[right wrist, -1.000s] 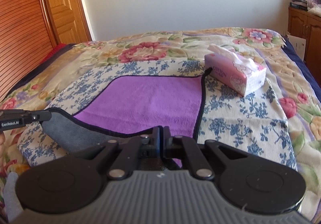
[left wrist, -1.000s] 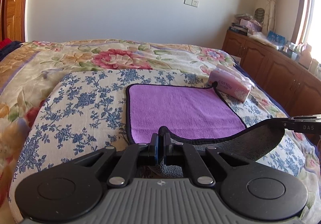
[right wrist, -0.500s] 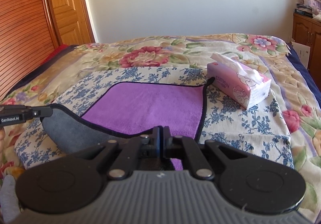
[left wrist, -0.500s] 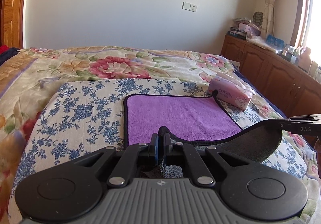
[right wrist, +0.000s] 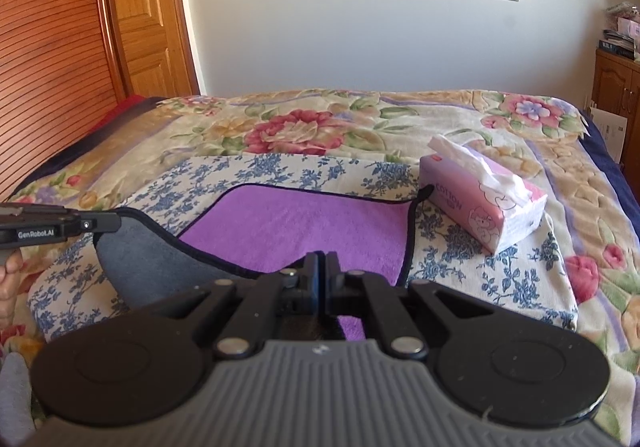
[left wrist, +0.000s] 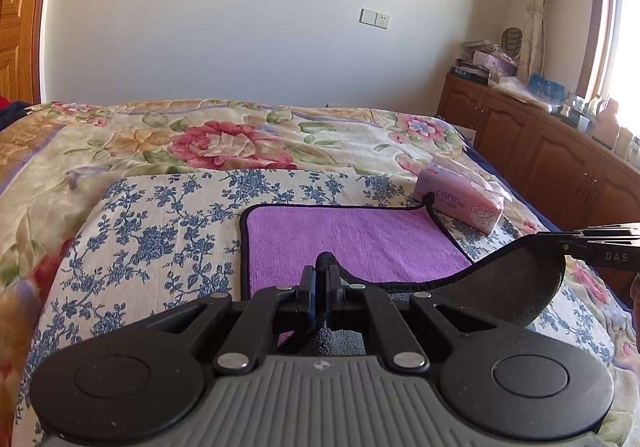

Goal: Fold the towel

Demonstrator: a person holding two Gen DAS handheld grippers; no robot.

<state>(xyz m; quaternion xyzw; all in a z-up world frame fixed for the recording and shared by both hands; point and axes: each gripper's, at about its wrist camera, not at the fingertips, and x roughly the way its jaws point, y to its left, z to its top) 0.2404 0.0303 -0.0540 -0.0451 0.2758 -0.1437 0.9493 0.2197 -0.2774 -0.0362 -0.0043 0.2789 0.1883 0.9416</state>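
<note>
Over the last second we have raised both near corners of the towel (left wrist: 352,235) higher off the bed (left wrist: 120,151): in both wrist views more of the wall now shows and the purple face looks shorter and farther below us, while the grey underside hangs in a deeper curve between our two tools. Our left gripper (left wrist: 320,279) has its fingers pressed together on the near left corner, with a small nub of dark hem poking up between them; our right gripper (right wrist: 320,267) is likewise pinched closed on the near right corner. Each tool also shows at the edge of the other's view, clamped flat on the black piping. The far half of the towel lies flat on the blue-flowered cloth (left wrist: 160,231), its far right corner with the little loop touching or just beside the pink tissue pack (right wrist: 480,203). We judge that the lift is made and the fold itself is about to start: the near edge should travel forward and come down on the far edge. The risk we see is the tissue pack so close to that corner, and the slack middle sagging so that the hems land uneven.
</note>
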